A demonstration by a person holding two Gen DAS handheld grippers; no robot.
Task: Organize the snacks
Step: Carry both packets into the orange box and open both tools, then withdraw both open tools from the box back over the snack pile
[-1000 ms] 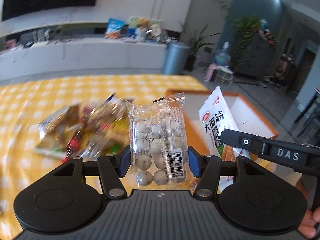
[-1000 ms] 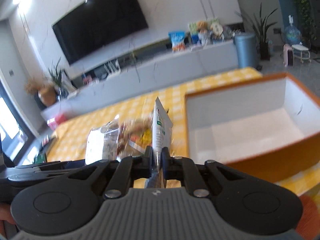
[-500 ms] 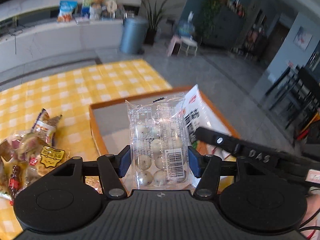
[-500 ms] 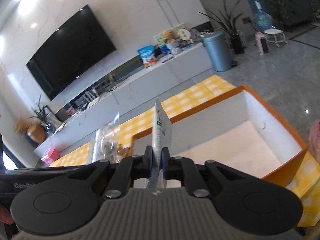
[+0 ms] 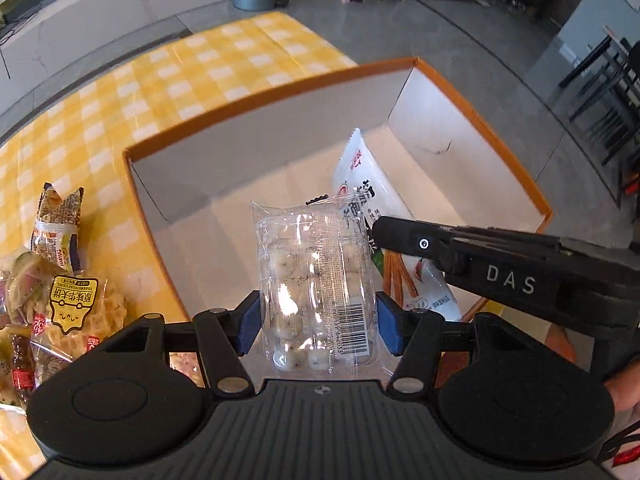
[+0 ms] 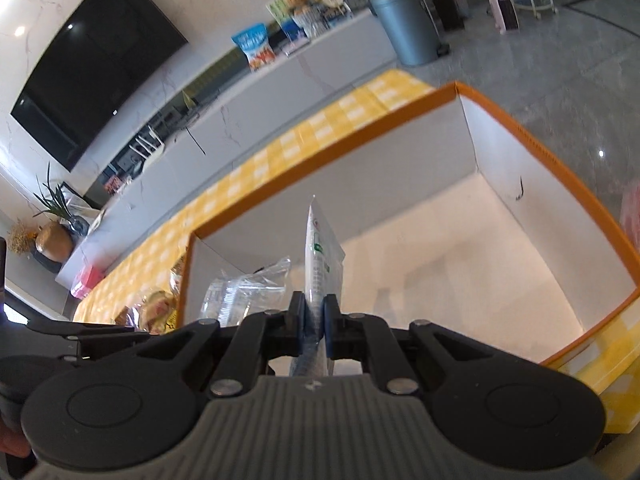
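Observation:
My left gripper (image 5: 316, 320) is shut on a clear packet of small white balls (image 5: 316, 276) and holds it above the near left part of an orange box with a white inside (image 5: 276, 92). My right gripper (image 6: 313, 324) is shut on a white snack pouch (image 6: 320, 256), held edge-on above the same box (image 6: 520, 136). In the left wrist view the pouch (image 5: 372, 196) and the right gripper's fingers (image 5: 420, 240) sit just right of the clear packet. The clear packet also shows in the right wrist view (image 6: 244, 292).
A pile of loose snack packets (image 5: 60, 280) lies on the yellow checked tablecloth (image 5: 180, 64) left of the box. The box stands at the table's right end, with grey floor (image 5: 460, 32) beyond. A TV counter (image 6: 280, 80) stands far behind.
Both grippers have moved right from over the snack pile to above the box and tilted down toward its inside. Each still holds its packet.

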